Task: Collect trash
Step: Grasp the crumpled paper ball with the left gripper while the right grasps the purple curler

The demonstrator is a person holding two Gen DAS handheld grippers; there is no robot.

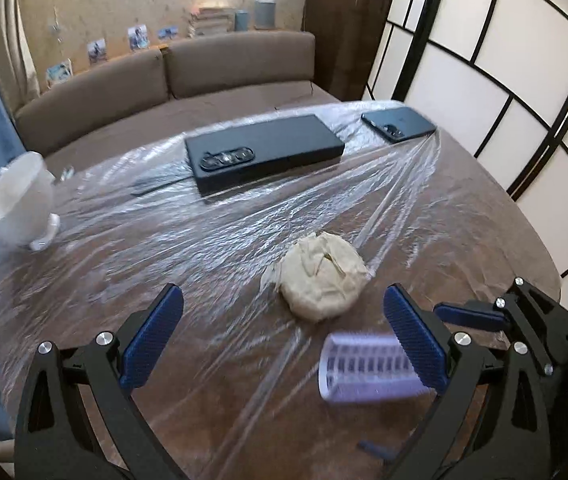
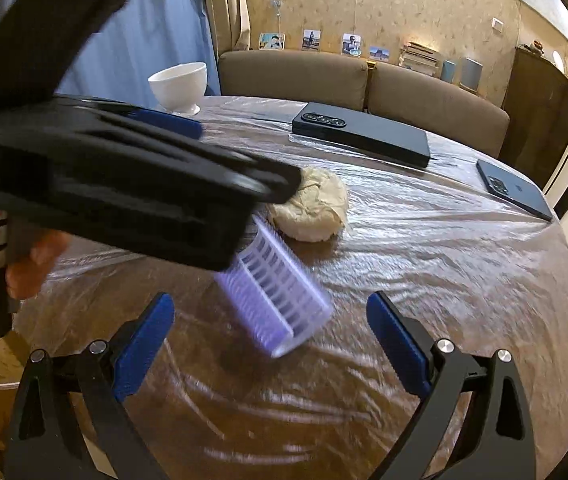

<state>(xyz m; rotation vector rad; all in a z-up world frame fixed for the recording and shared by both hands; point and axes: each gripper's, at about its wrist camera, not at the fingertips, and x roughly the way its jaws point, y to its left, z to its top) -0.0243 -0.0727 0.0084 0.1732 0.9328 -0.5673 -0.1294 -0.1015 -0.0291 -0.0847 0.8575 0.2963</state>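
Note:
A crumpled beige paper ball point(image 1: 324, 276) point(image 2: 316, 208) lies on the film-covered brown table point(image 1: 484, 240) point(image 2: 464, 300). A small white-lilac slotted cylinder point(image 1: 368, 368) point(image 2: 276, 300) lies tipped on its side just in front of it, blurred. My left gripper point(image 1: 283, 294) is open above the table, with the ball ahead of its fingertips and the cylinder by its right finger, not gripped. My right gripper point(image 2: 270, 300) is also open, the cylinder loose between its fingers. The left gripper's black body point(image 2: 124, 184) crosses the right wrist view and hides part of the ball.
A white footed bowl point(image 1: 20, 200) point(image 2: 178, 84) stands at the table's left. A black flat phone-like case point(image 1: 264, 152) point(image 2: 364, 132) and a dark blue phone point(image 1: 398, 124) point(image 2: 516, 192) lie at the far side. A brown sofa point(image 1: 224, 64) stands behind, a panelled screen point(image 1: 504, 80) to the right.

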